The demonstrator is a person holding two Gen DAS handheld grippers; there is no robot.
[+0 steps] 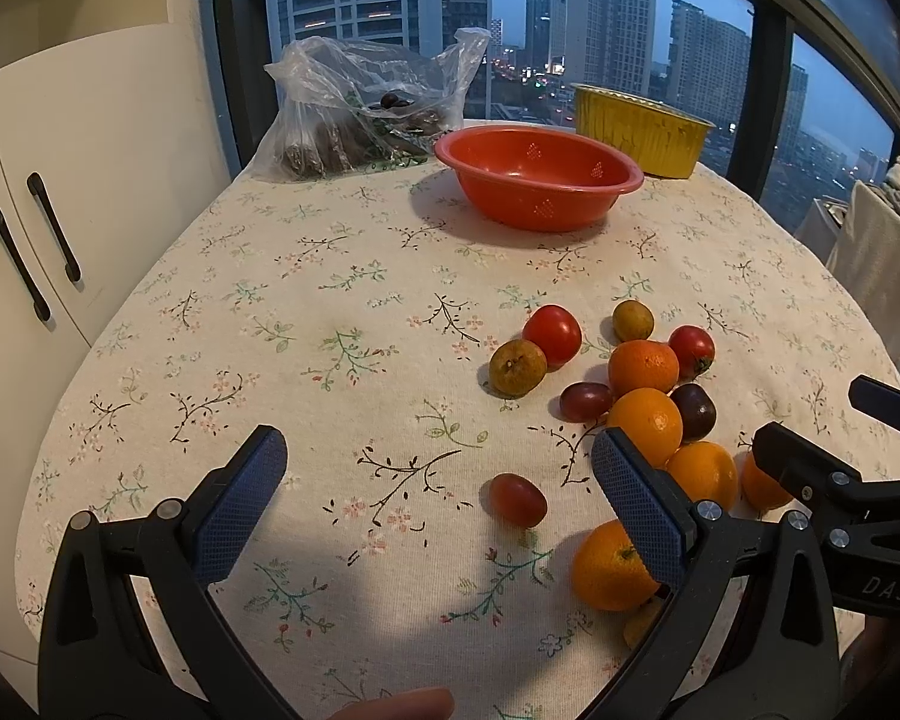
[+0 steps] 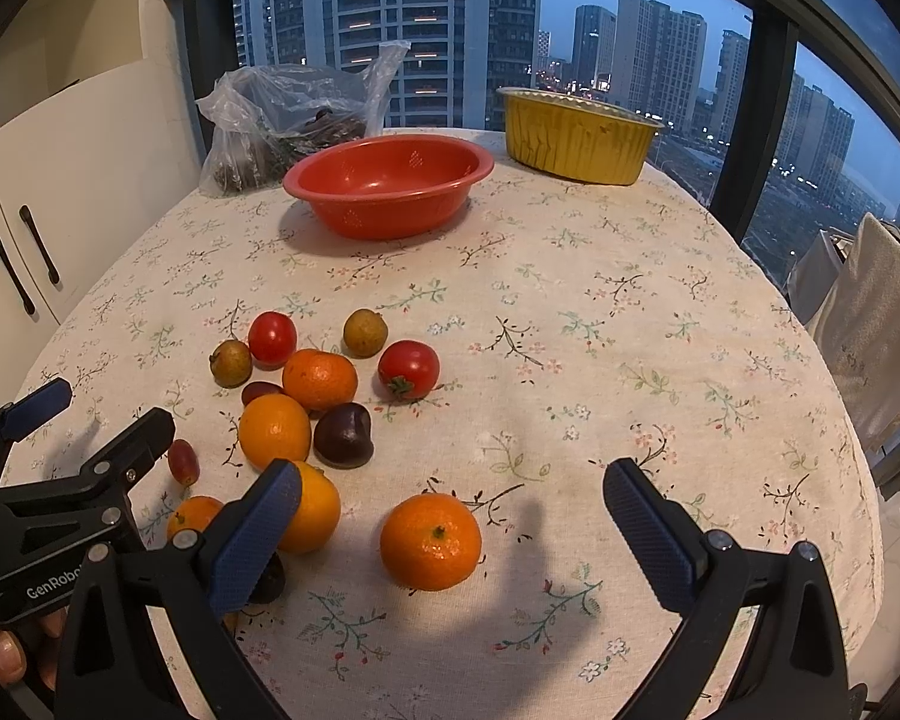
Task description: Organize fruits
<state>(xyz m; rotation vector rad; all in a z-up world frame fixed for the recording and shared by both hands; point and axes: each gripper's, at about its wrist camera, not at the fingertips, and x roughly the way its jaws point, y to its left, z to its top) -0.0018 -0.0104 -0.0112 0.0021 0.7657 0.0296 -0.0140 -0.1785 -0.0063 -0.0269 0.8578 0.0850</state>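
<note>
Loose fruit lies on the flowered tablecloth (image 1: 330, 300): several oranges (image 2: 319, 378), two red tomatoes (image 2: 408, 368), two brown-green fruits (image 2: 365, 332), red grapes (image 1: 517, 499) and a dark plum (image 2: 343, 435). My left gripper (image 1: 438, 480) hovers open over the cloth, a red grape lying between its fingers. My right gripper (image 2: 453, 510) is open too, with one orange (image 2: 431, 541) on the table between its fingers. An empty red bowl (image 1: 537, 175) and a yellow foil tub (image 1: 639, 127) stand at the far side.
A clear plastic bag (image 1: 366, 114) with dark contents sits at the far left of the table by the window. White cupboard doors (image 1: 36, 240) stand to the left. Cloths hang over something at the right (image 2: 876, 324). A fingertip shows at the bottom edge (image 1: 402, 708).
</note>
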